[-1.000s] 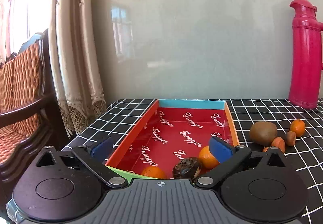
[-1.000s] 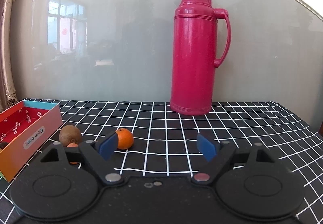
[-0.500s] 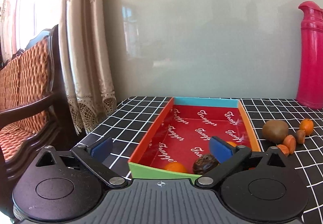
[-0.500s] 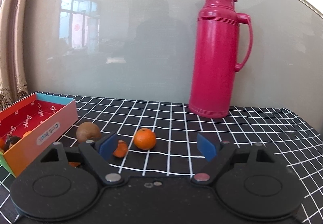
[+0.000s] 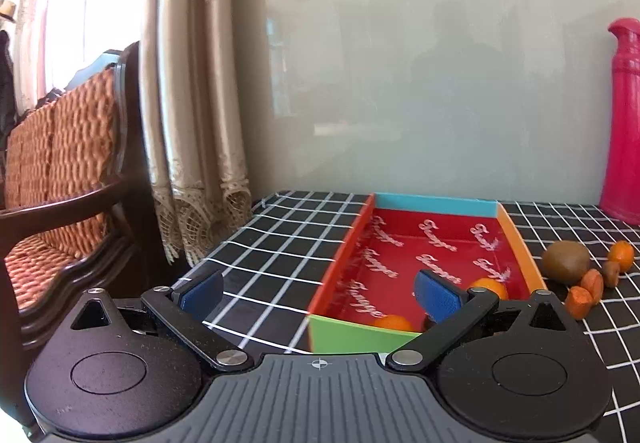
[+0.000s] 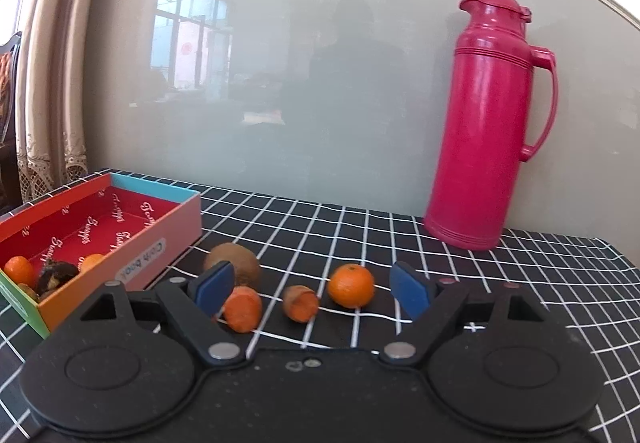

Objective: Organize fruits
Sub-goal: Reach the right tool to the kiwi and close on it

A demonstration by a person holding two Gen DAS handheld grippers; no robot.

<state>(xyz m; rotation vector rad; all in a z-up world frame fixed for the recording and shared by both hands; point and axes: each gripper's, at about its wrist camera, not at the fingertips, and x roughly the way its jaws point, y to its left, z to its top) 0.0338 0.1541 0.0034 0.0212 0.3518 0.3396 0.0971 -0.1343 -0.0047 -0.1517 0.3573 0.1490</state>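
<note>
Left wrist: "Tangger" script inside box [image 5: 516, 239]

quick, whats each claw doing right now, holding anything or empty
Left claw: open, holding nothing, above the near end of the box.
Right claw: open, empty, facing the loose fruit on the table.

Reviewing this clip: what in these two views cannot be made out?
- Dark fruit in the box: left wrist view, behind the left gripper's finger; right wrist view too small to name it.
- Flask: top and side cut by the left view's edge.
- Box label: blurred, right view.
- Box's near corner: behind the right gripper.
</note>
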